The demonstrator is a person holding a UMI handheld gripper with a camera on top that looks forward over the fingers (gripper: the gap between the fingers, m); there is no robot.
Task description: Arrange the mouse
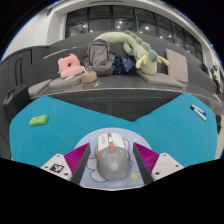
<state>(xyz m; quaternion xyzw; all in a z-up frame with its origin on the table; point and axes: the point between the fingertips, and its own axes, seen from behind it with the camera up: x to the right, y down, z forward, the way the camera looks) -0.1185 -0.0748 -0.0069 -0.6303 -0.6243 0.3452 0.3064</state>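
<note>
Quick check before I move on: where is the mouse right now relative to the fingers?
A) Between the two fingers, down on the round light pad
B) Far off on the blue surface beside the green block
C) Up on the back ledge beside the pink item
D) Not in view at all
A: the grey mouse sits between the fingers on the round light pad, while the green block lies apart on the blue surface.

Mouse (111, 160) sits on a round pad (92, 140) on the counter (100, 120), between the tool (111, 168) fingers, gap each side. Small block (38, 121) at 10 o'clock from mouse, well apart. Small object (199, 112) at 2 o'clock. Bag (99, 55) and plush toy (140, 50) far beyond at 12, on a shelf (150, 78).
</note>
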